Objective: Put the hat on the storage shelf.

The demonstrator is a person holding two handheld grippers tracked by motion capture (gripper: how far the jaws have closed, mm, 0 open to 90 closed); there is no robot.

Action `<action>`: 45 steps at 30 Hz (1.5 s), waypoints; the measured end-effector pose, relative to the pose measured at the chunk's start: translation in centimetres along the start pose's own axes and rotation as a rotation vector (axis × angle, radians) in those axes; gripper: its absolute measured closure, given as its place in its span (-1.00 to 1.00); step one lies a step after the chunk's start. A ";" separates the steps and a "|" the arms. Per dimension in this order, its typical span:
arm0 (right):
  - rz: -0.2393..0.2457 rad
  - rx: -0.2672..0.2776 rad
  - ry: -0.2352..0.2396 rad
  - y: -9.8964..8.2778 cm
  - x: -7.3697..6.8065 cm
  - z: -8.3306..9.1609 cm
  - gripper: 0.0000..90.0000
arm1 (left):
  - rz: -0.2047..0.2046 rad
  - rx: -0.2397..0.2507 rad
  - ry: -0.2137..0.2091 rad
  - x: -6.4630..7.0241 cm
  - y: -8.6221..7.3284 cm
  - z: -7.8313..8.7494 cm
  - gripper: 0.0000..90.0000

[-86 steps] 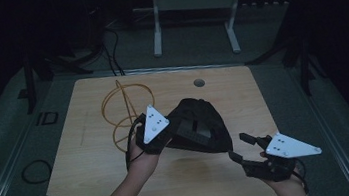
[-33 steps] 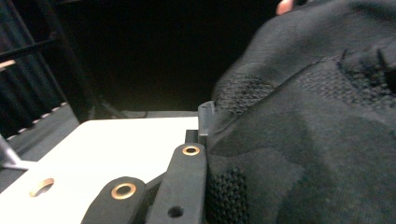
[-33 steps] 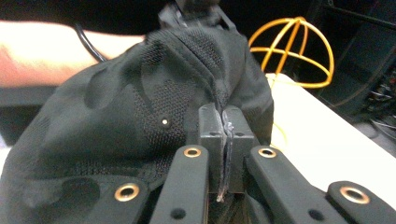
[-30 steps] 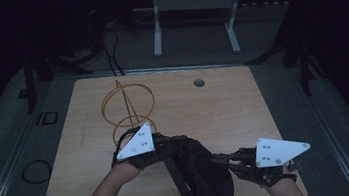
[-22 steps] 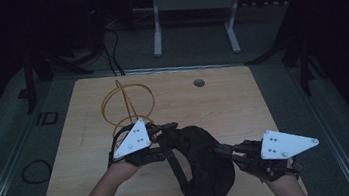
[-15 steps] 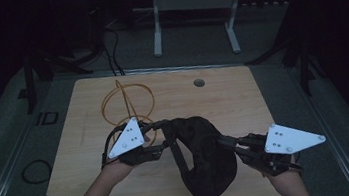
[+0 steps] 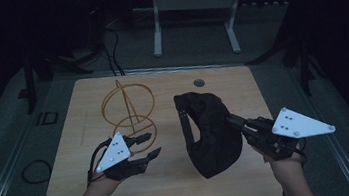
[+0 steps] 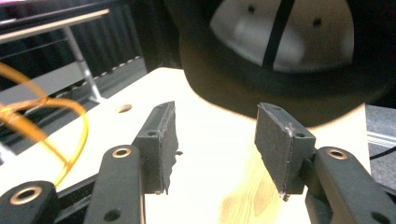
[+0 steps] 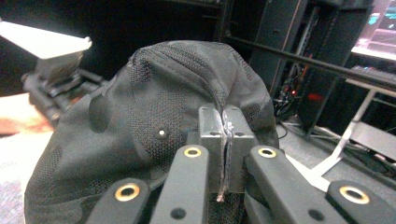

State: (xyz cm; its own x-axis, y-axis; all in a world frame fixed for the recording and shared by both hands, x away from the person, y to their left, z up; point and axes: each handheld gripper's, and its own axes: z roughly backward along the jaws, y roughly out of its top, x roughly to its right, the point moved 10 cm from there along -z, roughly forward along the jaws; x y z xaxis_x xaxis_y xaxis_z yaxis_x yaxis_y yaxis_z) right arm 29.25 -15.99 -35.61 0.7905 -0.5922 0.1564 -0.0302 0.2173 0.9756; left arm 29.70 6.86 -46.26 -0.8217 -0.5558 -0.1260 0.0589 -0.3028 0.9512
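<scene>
We are holding one black cap [image 7: 210,131] above the wooden table [image 7: 183,187], our right gripper [image 7: 233,120] pinching its fabric, our left gripper [image 7: 150,145], jaws just spread and empty, hanging beside one orange wire stand [image 7: 129,111].

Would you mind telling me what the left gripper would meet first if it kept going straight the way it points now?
Most likely the black cap: it hangs directly beyond the open left gripper, held by the right gripper. The gap between them is hard to judge.
</scene>
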 end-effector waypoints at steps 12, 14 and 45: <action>0.012 0.021 -0.084 2.8 2.1 -1.4 0.97 | 0.119 -0.048 0.052 -0.2 -5.4 2.5 0.09; 0.014 0.018 -0.086 3.2 2.4 -1.9 0.97 | 0.138 -0.049 0.065 -0.2 -6.2 3.0 0.09; 0.021 -0.038 -0.014 8.1 2.2 -14.8 0.97 | 0.334 -0.122 0.310 -2.9 -14.9 5.3 -0.96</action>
State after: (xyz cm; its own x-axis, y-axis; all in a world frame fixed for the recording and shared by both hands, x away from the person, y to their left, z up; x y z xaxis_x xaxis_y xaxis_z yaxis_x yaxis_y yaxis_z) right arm 39.79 -4.01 -29.66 0.7813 -0.5978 0.1793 -0.0232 0.2592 0.9655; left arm 28.14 17.10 -58.54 -0.5395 -0.8376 0.0859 0.3729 -0.1463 0.9163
